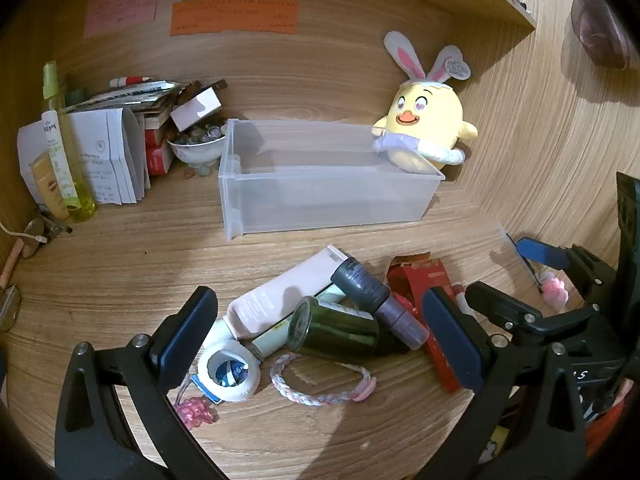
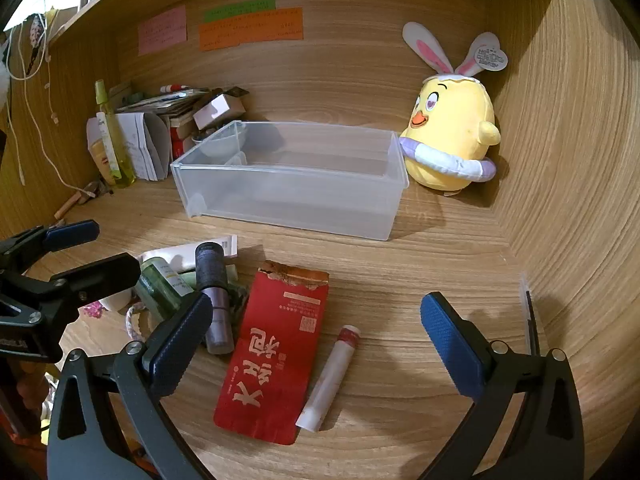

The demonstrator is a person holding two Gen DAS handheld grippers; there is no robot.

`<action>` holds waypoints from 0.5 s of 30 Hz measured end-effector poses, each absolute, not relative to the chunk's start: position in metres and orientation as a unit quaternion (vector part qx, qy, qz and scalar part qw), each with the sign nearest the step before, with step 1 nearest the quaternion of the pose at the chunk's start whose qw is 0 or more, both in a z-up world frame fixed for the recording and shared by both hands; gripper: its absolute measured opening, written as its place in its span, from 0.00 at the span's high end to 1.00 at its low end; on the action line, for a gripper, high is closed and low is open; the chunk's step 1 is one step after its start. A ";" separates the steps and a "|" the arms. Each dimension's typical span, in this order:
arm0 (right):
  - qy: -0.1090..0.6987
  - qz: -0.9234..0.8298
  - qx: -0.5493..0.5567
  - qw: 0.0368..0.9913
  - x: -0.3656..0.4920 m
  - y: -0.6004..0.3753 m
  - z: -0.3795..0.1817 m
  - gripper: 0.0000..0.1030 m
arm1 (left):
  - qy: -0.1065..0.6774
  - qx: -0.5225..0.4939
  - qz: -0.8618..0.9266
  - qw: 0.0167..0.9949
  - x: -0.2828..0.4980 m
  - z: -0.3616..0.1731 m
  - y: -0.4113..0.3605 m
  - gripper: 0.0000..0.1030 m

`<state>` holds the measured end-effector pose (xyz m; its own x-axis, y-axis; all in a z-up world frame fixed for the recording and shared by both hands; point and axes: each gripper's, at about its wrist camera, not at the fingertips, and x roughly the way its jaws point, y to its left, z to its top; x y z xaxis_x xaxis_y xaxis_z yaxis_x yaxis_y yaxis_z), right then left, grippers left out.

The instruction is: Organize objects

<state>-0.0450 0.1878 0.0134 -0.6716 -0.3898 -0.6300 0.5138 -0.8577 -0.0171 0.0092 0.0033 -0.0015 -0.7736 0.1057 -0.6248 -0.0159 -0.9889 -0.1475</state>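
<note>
On the wooden worktop point(image 2: 420, 264), a clear plastic bin point(image 2: 292, 184) sits empty at the back, just beside a yellow chick plush point(image 2: 452, 136). Nearer lies a heap: a pink tube point(image 1: 280, 292), a green jar point(image 1: 336, 328), a purple bottle point(image 1: 380, 300) and a red packet point(image 2: 280, 344), with a white stick point(image 2: 332, 376) beside it. Left gripper point(image 1: 320, 344) and right gripper point(image 2: 320, 340) hover with jaws spread wide, holding nothing.

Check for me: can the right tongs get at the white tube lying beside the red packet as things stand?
Probably yes. The right tongs stand open and empty right over the white tube, which lies flat on the desk with nothing on top. Only the red packet sits close along one side.
</note>
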 end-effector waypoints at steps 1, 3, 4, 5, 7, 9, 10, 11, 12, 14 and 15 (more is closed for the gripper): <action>0.097 -0.909 0.320 0.248 -0.045 0.188 0.013 0.00 | -0.068 -0.335 0.939 0.033 0.009 -0.002 0.003 0.00; 0.096 -0.909 0.319 0.249 -0.044 0.189 0.013 0.00 | -0.067 -0.335 0.939 0.032 0.009 -0.002 0.003 0.00; 0.096 -0.910 0.319 0.249 -0.044 0.189 0.013 0.00 | -0.067 -0.335 0.939 0.032 0.009 -0.001 0.003 0.00; 0.095 -0.910 0.319 0.249 -0.044 0.190 0.013 0.00 | -0.067 -0.335 0.939 0.032 0.009 -0.002 0.003 0.00; 0.095 -0.910 0.319 0.249 -0.044 0.190 0.012 0.00 | -0.067 -0.335 0.939 0.033 0.009 -0.002 0.003 0.00; 0.095 -0.909 0.319 0.250 -0.044 0.191 0.012 0.00 | -0.066 -0.335 0.939 0.032 0.009 -0.002 0.002 0.00; 0.095 -0.909 0.319 0.250 -0.043 0.191 0.012 0.00 | -0.067 -0.335 0.939 0.032 0.009 -0.002 0.002 0.00; 0.095 -0.909 0.319 0.249 -0.044 0.191 0.013 0.00 | -0.067 -0.335 0.939 0.032 0.008 -0.002 0.002 0.00; 0.095 -0.909 0.319 0.249 -0.043 0.191 0.012 0.00 | -0.066 -0.335 0.939 0.033 0.008 -0.002 0.002 0.00; 0.095 -0.909 0.319 0.251 -0.044 0.191 0.013 0.00 | -0.066 -0.335 0.939 0.032 0.008 -0.002 0.002 0.00; 0.095 -0.909 0.319 0.251 -0.043 0.191 0.013 0.00 | -0.066 -0.335 0.939 0.032 0.008 -0.002 0.002 0.00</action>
